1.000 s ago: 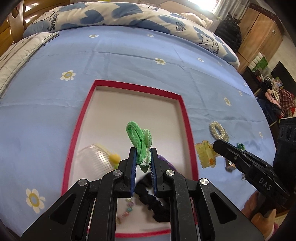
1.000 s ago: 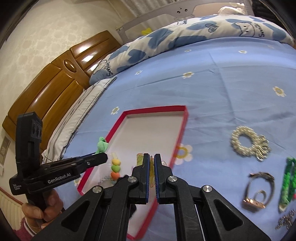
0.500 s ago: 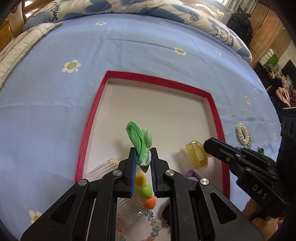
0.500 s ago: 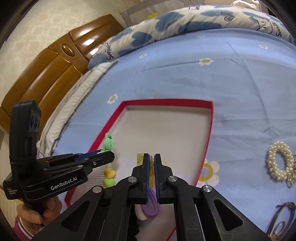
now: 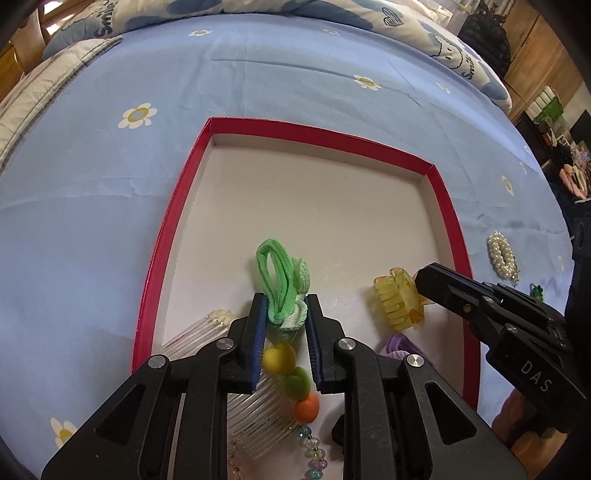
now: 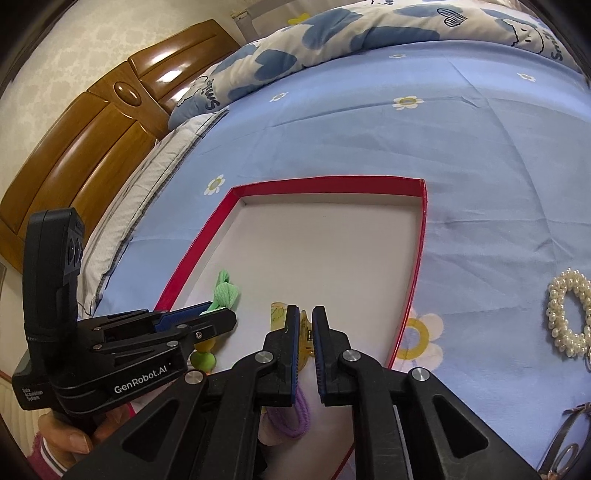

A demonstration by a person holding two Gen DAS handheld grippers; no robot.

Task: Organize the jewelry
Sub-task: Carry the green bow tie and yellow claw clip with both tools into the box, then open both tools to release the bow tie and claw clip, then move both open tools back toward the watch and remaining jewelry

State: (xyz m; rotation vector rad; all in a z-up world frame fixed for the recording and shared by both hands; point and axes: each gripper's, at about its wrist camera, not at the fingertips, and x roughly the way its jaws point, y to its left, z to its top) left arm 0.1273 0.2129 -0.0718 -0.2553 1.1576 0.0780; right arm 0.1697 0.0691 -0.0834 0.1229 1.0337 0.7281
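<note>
Your left gripper (image 5: 284, 317) loosely straddled the soft, light green scrunchie (image 5: 281, 286) over the red tray (image 5: 184, 173); the right gripper (image 6: 305, 325), slightly parted, flanked the brittle yellow claw clip (image 5: 397, 301)

You are working over a bed spread with a light blue sheet (image 6: 388, 147) printed with small white daisies. Across its far end lies a white duvet (image 6: 332, 33) patterned with blue hearts. Behind that stands a glossy brown wooden headboard (image 6: 85, 136) against a pale, faintly patterned wall (image 6: 74, 44). To your right, past the bed's edge, you have wooden cabinet doors (image 5: 543, 48) and a dark, cluttered corner, possibly shelves, too blurred to read.
</note>
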